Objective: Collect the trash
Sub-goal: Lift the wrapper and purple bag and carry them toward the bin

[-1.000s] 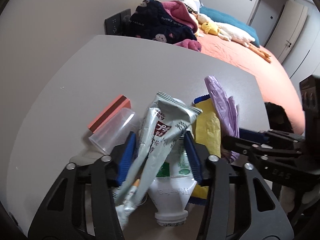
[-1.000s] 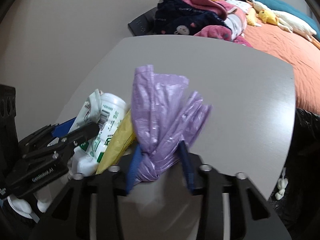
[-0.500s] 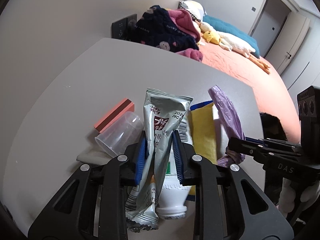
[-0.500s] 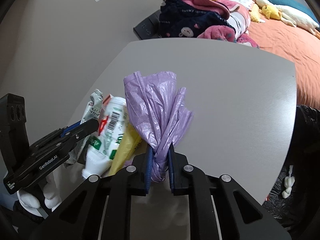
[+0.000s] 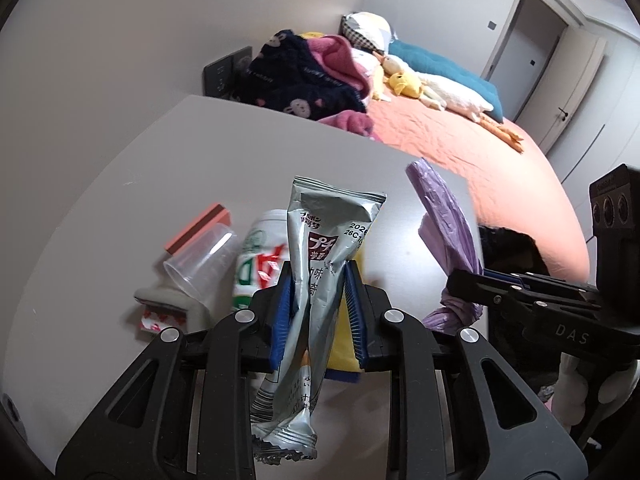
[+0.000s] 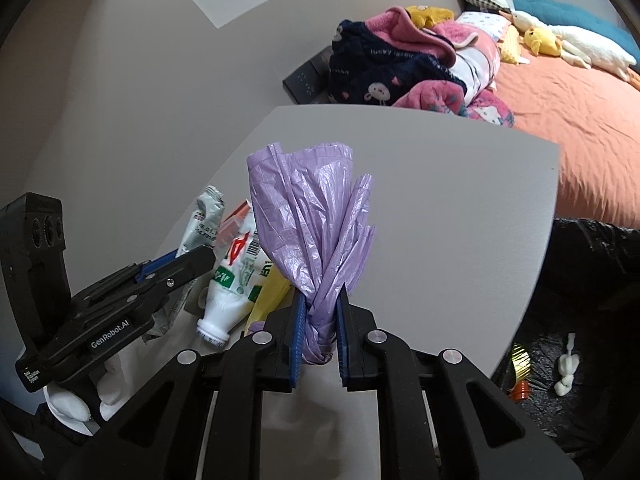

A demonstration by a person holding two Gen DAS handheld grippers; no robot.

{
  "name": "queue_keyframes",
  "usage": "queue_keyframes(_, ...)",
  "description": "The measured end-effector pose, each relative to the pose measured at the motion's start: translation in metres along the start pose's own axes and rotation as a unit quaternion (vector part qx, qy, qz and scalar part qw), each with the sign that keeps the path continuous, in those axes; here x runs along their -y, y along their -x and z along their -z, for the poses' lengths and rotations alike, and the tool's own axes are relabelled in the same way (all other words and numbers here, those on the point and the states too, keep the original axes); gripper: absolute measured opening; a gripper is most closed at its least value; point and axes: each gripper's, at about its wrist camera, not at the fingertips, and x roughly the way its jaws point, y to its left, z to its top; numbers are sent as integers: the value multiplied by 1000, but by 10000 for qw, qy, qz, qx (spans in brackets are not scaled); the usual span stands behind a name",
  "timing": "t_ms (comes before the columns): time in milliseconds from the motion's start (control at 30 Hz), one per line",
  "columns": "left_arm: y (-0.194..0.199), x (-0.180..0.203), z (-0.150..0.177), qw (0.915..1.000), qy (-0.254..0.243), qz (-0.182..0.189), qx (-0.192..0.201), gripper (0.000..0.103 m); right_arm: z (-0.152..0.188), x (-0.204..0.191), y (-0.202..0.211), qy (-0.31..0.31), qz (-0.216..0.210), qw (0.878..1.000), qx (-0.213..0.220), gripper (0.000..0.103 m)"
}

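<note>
Trash, mixed lot, on grey worktop (image 5: 192, 184) beside a bed (image 5: 500, 168).

Item 1: silver snack wrapper (image 5: 326, 272), clamped upright between the pads of the left claw (image 5: 318, 312); lower end hangs free of the surface. In hand.

Item 2: purple plastic bag (image 6: 316, 240), bunched, its twisted neck pinched tight in the right claw (image 6: 319, 334); body stands above the pads. In hand.

Items not yet collected, lying together near the worktop's left edge: white drink bottle (image 5: 260, 268) on its side, clear plastic cup (image 5: 204, 256) tipped over, yellow packet (image 5: 344, 344) behind the wrapper, orange-topped block (image 5: 198, 228), small torn red-and-white scrap (image 5: 158, 318).

Progress: judged early; two pieces gripped, none seen deposited. A black bag (image 6: 596, 256) sits off the worktop's right edge, possibly the receptacle; cannot tell.

Pose: both claws side by side, pointing steeply down and forward over the near worktop, each carried by a white-gloved hand (image 6: 66, 404).
</note>
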Motion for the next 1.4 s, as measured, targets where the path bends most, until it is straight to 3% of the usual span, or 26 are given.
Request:
queue_keyframes(700, 14, 88, 7, 9974, -520, 496, 111, 25, 28, 31, 80, -106, 136, 9986, 500, 15)
queue_keyframes(1400, -7, 181, 2, 9866, -1195, 1108, -46, 25, 52, 100, 152, -713, 623, 9899, 1054, 15)
